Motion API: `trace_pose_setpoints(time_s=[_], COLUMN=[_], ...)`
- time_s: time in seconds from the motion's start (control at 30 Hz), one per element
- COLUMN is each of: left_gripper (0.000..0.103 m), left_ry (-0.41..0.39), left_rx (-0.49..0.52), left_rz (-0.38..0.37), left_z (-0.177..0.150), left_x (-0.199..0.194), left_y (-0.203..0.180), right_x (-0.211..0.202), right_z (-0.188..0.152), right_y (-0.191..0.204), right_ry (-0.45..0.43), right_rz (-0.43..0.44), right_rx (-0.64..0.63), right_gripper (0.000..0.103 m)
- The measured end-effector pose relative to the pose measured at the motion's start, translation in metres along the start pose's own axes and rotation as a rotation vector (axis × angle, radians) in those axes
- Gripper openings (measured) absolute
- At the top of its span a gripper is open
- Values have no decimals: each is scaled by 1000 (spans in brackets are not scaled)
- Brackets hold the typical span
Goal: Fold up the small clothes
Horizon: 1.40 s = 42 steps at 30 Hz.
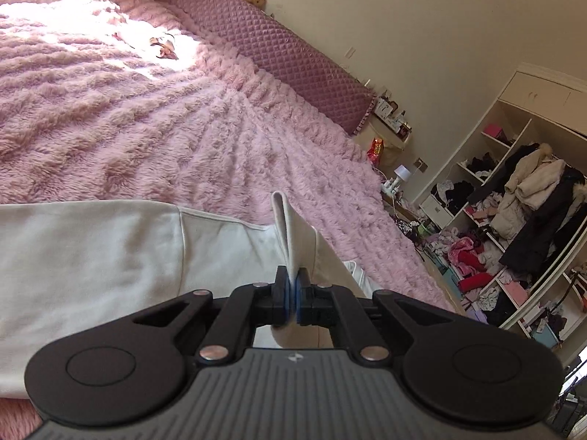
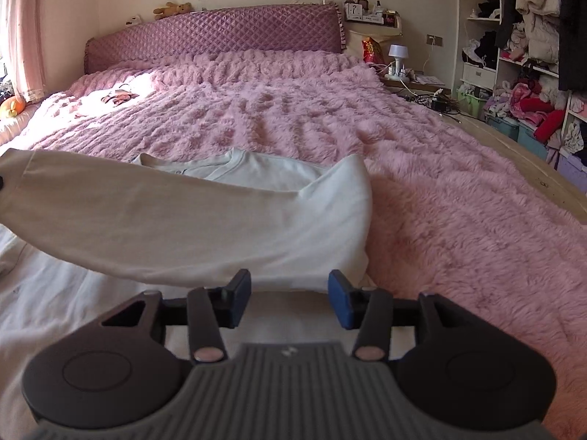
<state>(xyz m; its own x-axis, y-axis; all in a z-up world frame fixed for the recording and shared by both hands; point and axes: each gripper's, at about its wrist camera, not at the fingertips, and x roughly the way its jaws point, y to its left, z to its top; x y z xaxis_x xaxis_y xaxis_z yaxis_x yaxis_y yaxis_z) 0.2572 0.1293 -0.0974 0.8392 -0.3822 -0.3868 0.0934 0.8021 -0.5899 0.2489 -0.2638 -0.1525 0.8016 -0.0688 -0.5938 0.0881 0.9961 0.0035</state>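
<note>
A white long-sleeved top [image 2: 264, 172] lies on the pink fluffy bedspread [image 2: 440, 168]. In the left wrist view my left gripper [image 1: 292, 293] is shut on the sleeve's cuff [image 1: 293, 234], which stands up between the blue pads. The rest of the top [image 1: 91, 256] spreads out to the left. In the right wrist view the sleeve [image 2: 165, 212] is lifted and stretched to the left across the top's body. My right gripper [image 2: 290, 302] is open and empty, just above the top's lower part, near its right edge.
A purple quilted headboard [image 2: 220, 36] stands at the far end of the bed. A bedside table with a small lamp [image 2: 398, 53] and open shelves of clothes [image 2: 528, 73] are to the right. A small dark item [image 2: 119, 97] lies in the sunlit patch.
</note>
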Motion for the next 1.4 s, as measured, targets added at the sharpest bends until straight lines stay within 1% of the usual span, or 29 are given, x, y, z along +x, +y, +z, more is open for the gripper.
trace_pose_setpoints(time_s=[0.07, 0.1, 0.2, 0.23, 0.27, 0.3, 0.37, 0.47, 0.57, 0.6, 0.63, 0.67, 0.73, 0.77, 0.8, 0.87, 0.97, 1.07, 1.1, 1.17, 1.3, 1.4], left_gripper=[3, 3, 3, 3, 3, 3, 9, 11, 20, 26, 34, 37, 54, 58, 64, 65, 66, 66, 66, 66, 66, 66], left_ry=[16, 31, 106, 148, 173, 176, 189, 201, 226, 226, 219, 208, 165, 134, 98, 45, -4, -50, -66, -93, -120, -134], left_rx=[-41, -65, -138, -136, -143, -149, -129, -142, -182, -192, -192, -189, -165, -151, -139, -139, -184, -239, -265, -324, -452, -517], left_rz=[41, 75, 163, 180, 198, 196, 206, 203, 189, 186, 189, 199, 215, 234, 264, 310, 381, 470, 509, 560, 625, 644], left_z=[1, -3, -21, -28, -34, -39, -40, -37, -32, -29, -25, -21, -11, -7, 0, 7, 14, 15, 13, 7, -7, -16], left_x=[-3, -1, 12, 20, 25, 28, 33, 33, 26, 22, 16, 9, -13, -27, -45, -75, -120, -165, -182, -208, -237, -243], left_y=[15, 26, 59, 68, 75, 81, 84, 86, 86, 85, 84, 82, 77, 76, 76, 81, 98, 118, 126, 143, 180, 203], right_x=[1, 3, 11, 13, 15, 17, 20, 32, 50, 53, 55, 55, 49, 45, 39, 29, 15, 10, 8, 7, 6, 8], right_z=[-2, -3, -5, -6, -6, -6, -5, -5, -9, -10, -10, -9, -3, 0, 4, 13, 26, 35, 37, 39, 35, 33], right_y=[0, 0, -1, -1, -1, 0, 0, 4, 3, 2, 2, 3, 9, 11, 15, 30, 67, 108, 123, 144, 187, 206], right_ry=[-1, 3, 28, 32, 34, 32, 27, 56, 123, 134, 137, 139, 132, 119, 100, 72, 32, 15, 12, 12, 20, 43], right_rz=[-22, -30, -54, -57, -64, -71, -62, -59, -75, -74, -76, -82, -96, -82, -51, -1, 100, 192, 217, 255, 304, 322], right_rx=[-18, -22, -20, -18, -18, -17, -13, -28, -19, -10, -8, -11, -1, 15, 31, 31, -3, -32, -40, -50, -77, -94], right_gripper=[49, 49, 49, 49, 49, 49, 49, 49, 49, 49, 49, 49, 49, 49, 49, 50, 54, 56, 56, 56, 56, 56])
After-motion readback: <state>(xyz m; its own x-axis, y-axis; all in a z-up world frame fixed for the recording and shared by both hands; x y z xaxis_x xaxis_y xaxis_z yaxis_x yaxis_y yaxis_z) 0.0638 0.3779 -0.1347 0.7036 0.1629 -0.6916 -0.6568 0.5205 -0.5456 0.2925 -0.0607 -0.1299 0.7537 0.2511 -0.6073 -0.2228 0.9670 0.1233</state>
